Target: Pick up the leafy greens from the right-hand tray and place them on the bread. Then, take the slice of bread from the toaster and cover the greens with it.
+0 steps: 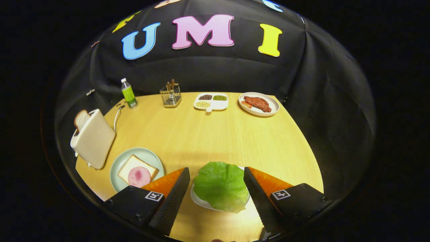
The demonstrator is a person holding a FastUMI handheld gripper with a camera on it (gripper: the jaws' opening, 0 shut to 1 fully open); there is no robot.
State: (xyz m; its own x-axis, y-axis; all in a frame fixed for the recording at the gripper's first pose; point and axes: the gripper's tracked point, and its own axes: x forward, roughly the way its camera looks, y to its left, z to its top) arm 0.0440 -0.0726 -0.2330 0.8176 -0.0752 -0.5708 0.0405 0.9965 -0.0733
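In the gripper view, the gripper (216, 188) hangs over the near edge of a wooden table (208, 134) with its two fingers spread wide, and a leaf of leafy greens (221, 185) lies between them on a small white tray (198, 201). The fingers flank the leaf without pressing on it, so nothing is held yet; the wide spread looks meant to let them come down on either side of the leaf before closing. To the left, just beyond the left finger, a pale plate (118, 164) holds a slice of bread (132, 166) topped with a round pink slice of meat (139, 176), lying flat and open where the greens are to go. Further left stands a toaster (94, 138) with a second slice of bread (81, 119) poking up from its slot, easy to pinch from above later. Along the far side sit a green bottle (128, 93), a wire holder (170, 95) with utensils, a divided dish (211, 101) of grains and a plate of cooked meat (258, 104), all well apart from the work.
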